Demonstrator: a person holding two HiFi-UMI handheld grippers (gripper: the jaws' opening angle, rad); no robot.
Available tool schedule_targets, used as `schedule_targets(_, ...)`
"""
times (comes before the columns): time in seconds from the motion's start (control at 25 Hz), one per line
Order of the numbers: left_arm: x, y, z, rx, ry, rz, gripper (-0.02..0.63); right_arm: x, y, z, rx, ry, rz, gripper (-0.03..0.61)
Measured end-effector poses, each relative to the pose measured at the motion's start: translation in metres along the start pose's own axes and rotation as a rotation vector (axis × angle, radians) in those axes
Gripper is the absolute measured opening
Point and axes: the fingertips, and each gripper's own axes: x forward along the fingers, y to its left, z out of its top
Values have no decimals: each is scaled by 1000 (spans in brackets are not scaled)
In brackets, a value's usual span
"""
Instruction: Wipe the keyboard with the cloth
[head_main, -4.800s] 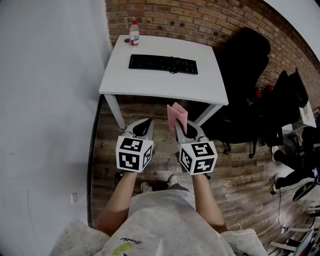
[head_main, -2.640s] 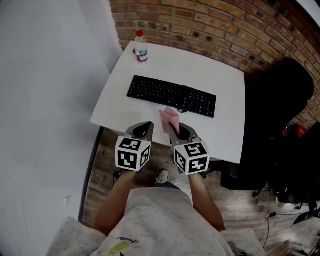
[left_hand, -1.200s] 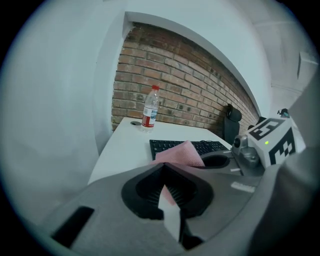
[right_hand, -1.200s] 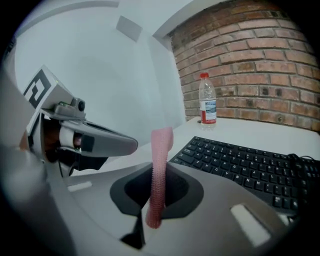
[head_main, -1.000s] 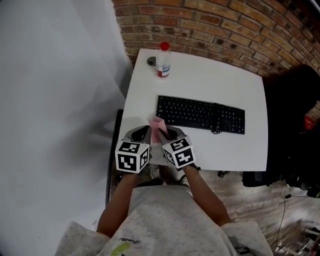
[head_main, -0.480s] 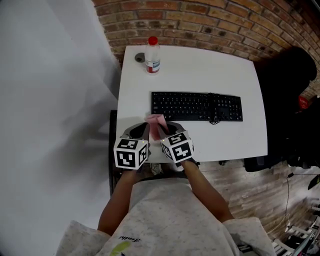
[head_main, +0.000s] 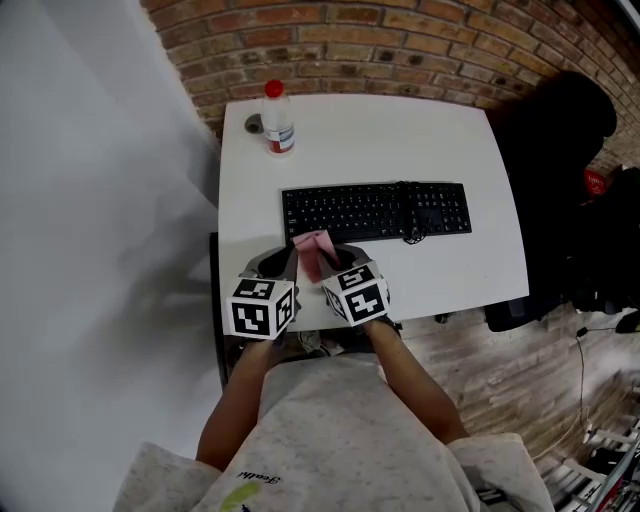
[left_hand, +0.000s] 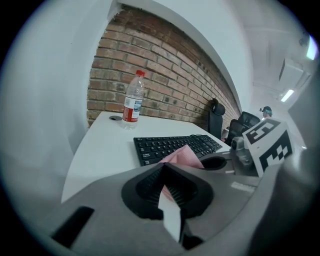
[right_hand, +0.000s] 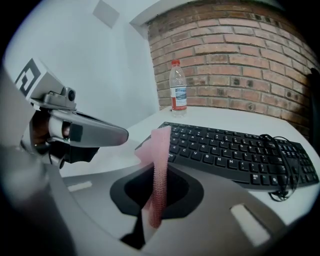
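At the near left edge of the white table (head_main: 450, 130), I see the left gripper (head_main: 283, 260), its jaws seemingly pressed together on nothing. Just right of it, the right gripper (head_main: 338, 262) pinches the cloth (right_hand: 159, 165). The cloth is a pink, waffle-textured strip standing upright from the jaws, near the left end of the keyboard (head_main: 375, 210). The black keyboard lies with its long axis left to right, parallel to the table's near edge. The red-and-white label on the bottle (head_main: 277, 120) is too small to read.
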Motion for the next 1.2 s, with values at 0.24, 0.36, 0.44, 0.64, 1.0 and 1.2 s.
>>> schedule_targets(0.24, 18, -21, 9, 40, 6, -15, -6, -13, -21, -4, 17, -13, -15, 23)
schedule_targets(0.36, 26, -30, 13, 49, 11, -19, -6, -21, -35, -7, 28, -17, -25, 23)
schedule_targets(0.44, 32, -36, 13, 57, 20, -25, -6, -25, -45, -10, 38, -18, -34, 23)
schedule_targets(0.64, 43, -53, 16, 77, 39, -38, -5, -36, -64, -12, 66, -25, -46, 23)
schedule_targets(1.0, 64, -78, 25, 103, 49, -78, -6, -53, -90, -22, 87, -18, -79, 23)
schedule_targets(1.2, 72, -91, 25, 117, 61, -101, -5, -62, -105, -29, 113, -17, -108, 23)
